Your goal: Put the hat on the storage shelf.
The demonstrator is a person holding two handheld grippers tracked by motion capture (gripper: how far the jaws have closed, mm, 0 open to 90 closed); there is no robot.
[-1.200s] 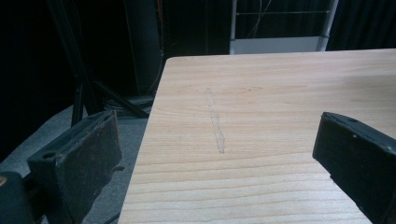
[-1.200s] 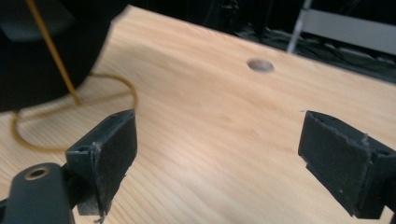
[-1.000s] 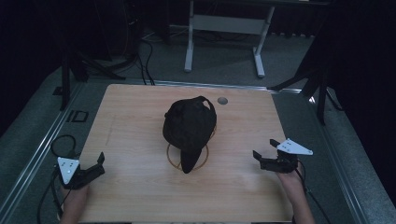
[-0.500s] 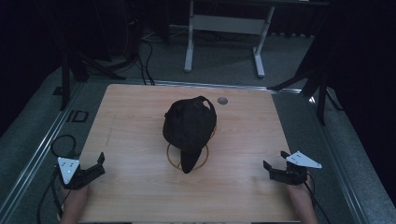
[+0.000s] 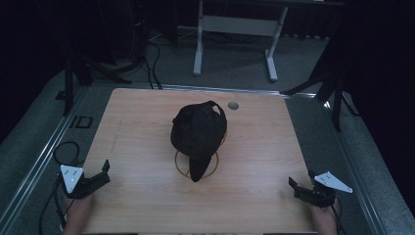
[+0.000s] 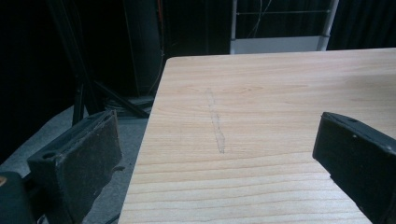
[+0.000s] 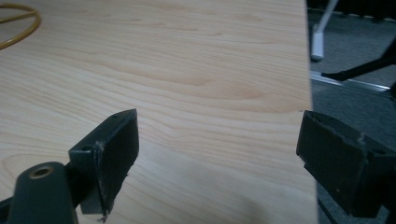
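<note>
A black cap (image 5: 198,133) rests on a yellowish wire ring stand (image 5: 182,169) in the middle of the wooden table (image 5: 147,122), its brim pointing toward the near edge. My left gripper (image 5: 104,170) sits at the table's near left corner, open, nothing between its jaws; its own view has the gripper (image 6: 215,154) spread wide over the table's left edge. At the near right corner my right gripper (image 5: 301,182) is open and empty too. In the right gripper view the gripper (image 7: 217,144) straddles the table's right edge, and a bit of the ring stand (image 7: 18,25) shows at top left.
A small round grommet (image 5: 233,105) is set in the table near its far edge. Beyond the table stands a white metal frame (image 5: 235,29) on grey floor. Dark tripod legs (image 5: 337,93) stand at the right and left sides. Cables (image 5: 58,156) trail off the left gripper.
My right gripper has moved back toward the near right corner of the table, away from the cap. The left gripper and the cap have stayed put.
</note>
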